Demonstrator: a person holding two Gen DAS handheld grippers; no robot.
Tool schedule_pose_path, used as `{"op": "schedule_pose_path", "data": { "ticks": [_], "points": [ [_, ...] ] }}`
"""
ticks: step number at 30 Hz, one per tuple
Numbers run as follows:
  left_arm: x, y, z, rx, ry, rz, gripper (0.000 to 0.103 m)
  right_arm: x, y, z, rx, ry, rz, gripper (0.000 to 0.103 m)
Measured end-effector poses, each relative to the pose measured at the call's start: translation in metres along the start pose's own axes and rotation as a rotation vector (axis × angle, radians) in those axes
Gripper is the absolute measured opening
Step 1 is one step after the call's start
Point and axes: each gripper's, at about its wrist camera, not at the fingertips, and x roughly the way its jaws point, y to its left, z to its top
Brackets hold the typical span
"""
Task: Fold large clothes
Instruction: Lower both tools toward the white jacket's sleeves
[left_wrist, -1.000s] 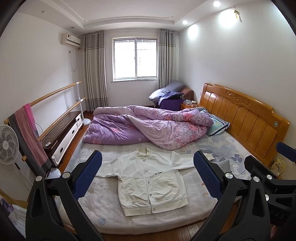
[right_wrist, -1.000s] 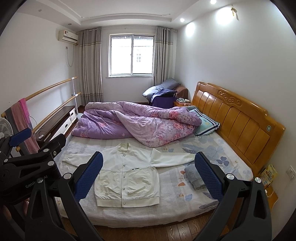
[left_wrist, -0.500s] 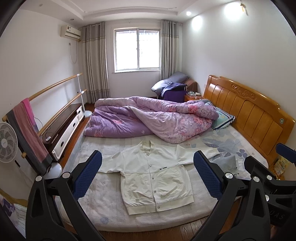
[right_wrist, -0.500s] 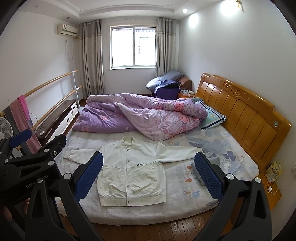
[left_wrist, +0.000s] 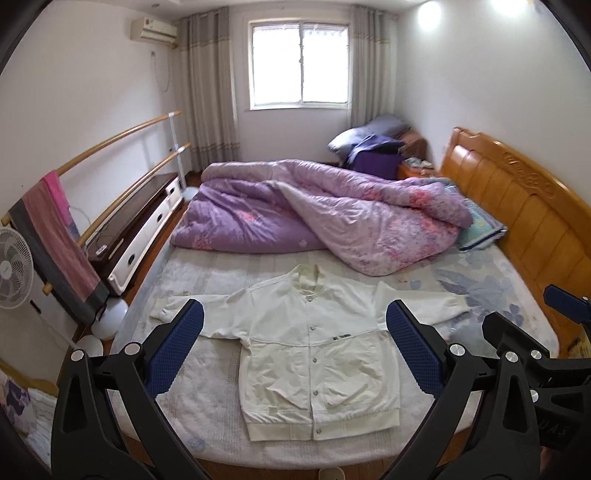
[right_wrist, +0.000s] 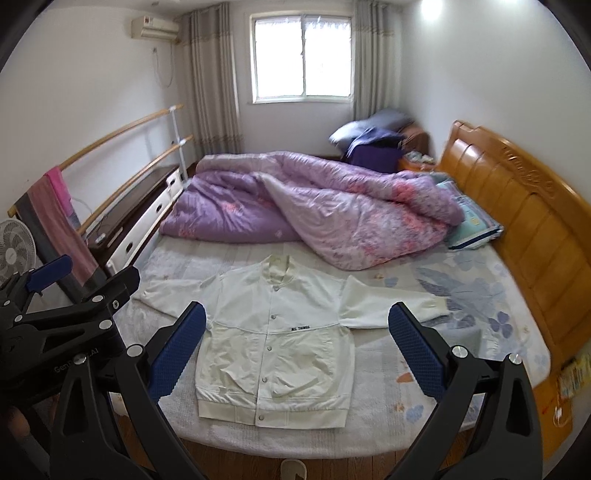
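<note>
Both grippers are hanging wide apart and empty above the bed's foot edge: left gripper (left_wrist: 294, 339) framing the jacket (left_wrist: 314, 354) between its blue pads (left_wrist: 176, 349), right gripper (right_wrist: 297, 341) doing the same, with the left unit's body showing at 9 o'clock in the right view. Against the pictures a second back, both cameras are tipping downward and closing in; the jacket is filling more of each view and the ceiling is dropping out of frame. Reading that as the approach ending, with no fabric touched yet. Jacket is lying flat, front up and buttoned on the sheet (left_wrist: 207, 391), hem toward the near edge at 6 o'clock, collar at 12, sleeves (right_wrist: 391, 306) spreading out to 3 and 9. It is not shifting between pictures, so folding is not yet starting. Judging the first fold is calling for each gripper to be pinching a sleeve or shoulder. Farther off, a grey folded item is lying near the right cuff, partly hidden. Beyond the collar the purple quilt (left_wrist: 332, 214) is heaping up, just clear of the jacket, leaving the fold area open. Headboard (left_wrist: 524, 206) is running along 3 o'clock, window (left_wrist: 300, 66) at 12.
</note>
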Motion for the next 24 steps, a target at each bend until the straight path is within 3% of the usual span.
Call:
{"op": "schedule_pose_path", "data": {
  "ticks": [5, 13, 19, 24],
  "points": [
    [0.078, 0.023, -0.002, -0.067, 0.091, 0.062, 0.099, 0.079, 0.018, 0.010, -0.047, 0.079, 0.060, 0.096],
    [0.203, 0.116, -0.039, -0.180, 0.320, 0.072, 0.098, 0.201, 0.093, -0.001, -0.120, 0.221, 0.142, 0.096],
    [0.303, 0.211, -0.067, -0.283, 0.431, -0.087, 0.099, 0.310, 0.160, -0.015, -0.153, 0.347, 0.157, 0.095],
    [0.395, 0.304, -0.101, -0.400, 0.503, -0.073, 0.099, 0.403, 0.192, -0.029, -0.099, 0.472, 0.168, 0.094]
  ]
}}
